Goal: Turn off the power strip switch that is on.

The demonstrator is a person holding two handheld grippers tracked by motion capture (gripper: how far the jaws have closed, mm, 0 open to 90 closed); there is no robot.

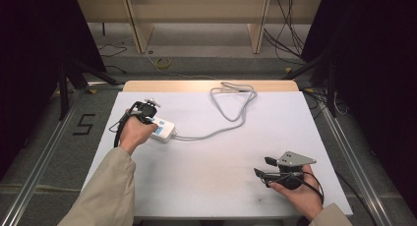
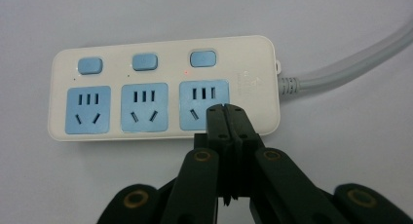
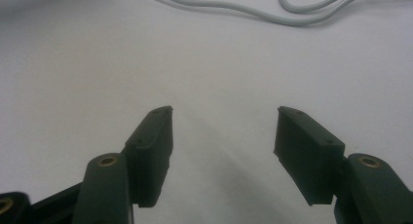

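high view: the power strip [image 1: 162, 129] lies near the left edge of the tabletop [image 1: 211, 186], about halfway between front and back. its grey cable [image 1: 231, 110] runs toward the back edge and loops there. the left gripper [image 1: 146, 109] is over the strip, and the right gripper [image 1: 265, 168] rests near the front right corner, well apart from the strip.

left gripper view: the left gripper [image 2: 225, 108] is clenched with nothing between the jaws, and its tip is at the socket [image 2: 203, 104] nearest to the cable end, just below one blue switch [image 2: 202, 58]. i cannot tell if the tip touches the strip or only hovers. a small red light shows beside this switch. i think the closed tip is meant to press a switch.

right gripper view: the right gripper [image 3: 223, 121] is released, its jaws wide apart over the bare tabletop [image 3: 97, 63], with the cable [image 3: 234, 7] further away.

the strip looks like light, stiff, smooth plastic, so it may slide when pushed. i would take hold across its long sides, not by the soft cable.
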